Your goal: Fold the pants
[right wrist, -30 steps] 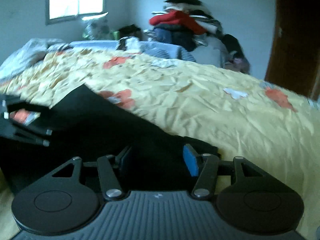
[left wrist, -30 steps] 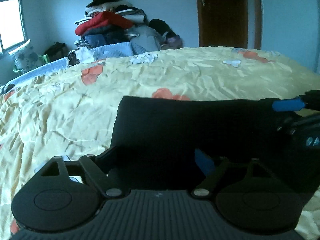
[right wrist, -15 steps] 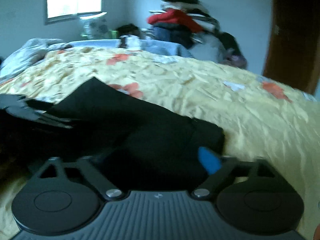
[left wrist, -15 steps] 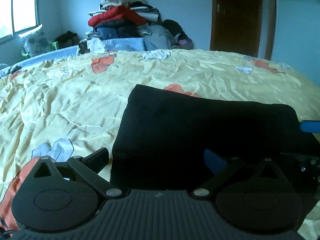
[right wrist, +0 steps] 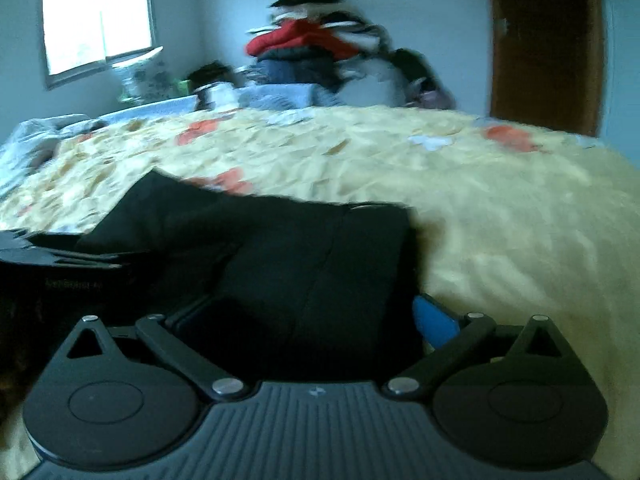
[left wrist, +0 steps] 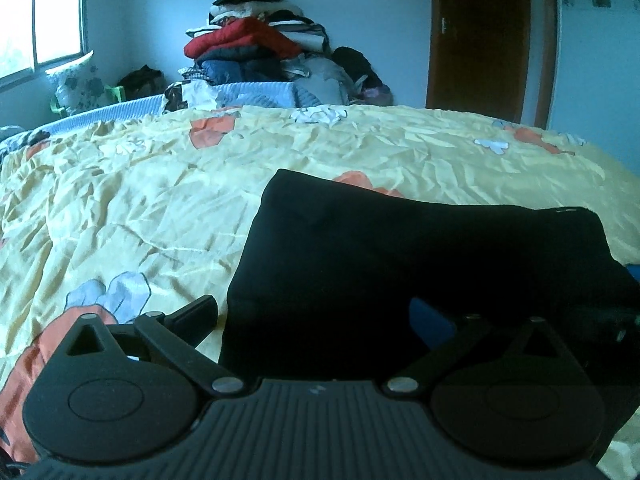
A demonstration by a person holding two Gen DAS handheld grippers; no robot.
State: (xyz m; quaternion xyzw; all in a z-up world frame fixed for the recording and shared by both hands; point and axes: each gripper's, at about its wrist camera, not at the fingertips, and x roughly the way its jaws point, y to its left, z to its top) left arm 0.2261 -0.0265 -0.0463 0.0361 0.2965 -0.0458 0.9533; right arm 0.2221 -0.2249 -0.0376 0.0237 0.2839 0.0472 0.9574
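Pants [left wrist: 420, 256] lie folded near the bed's [left wrist: 160, 208] front edge, free between my two wide-open grippers [left wrist: 316, 316] [right wrist: 316, 320].

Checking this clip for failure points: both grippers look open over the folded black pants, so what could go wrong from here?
1. The left gripper and right gripper both straddle the near edge of the black pants; pulling back could snag and undo the fold.
2. The yellow bedspread is wrinkled and soft, so the fold may slump.
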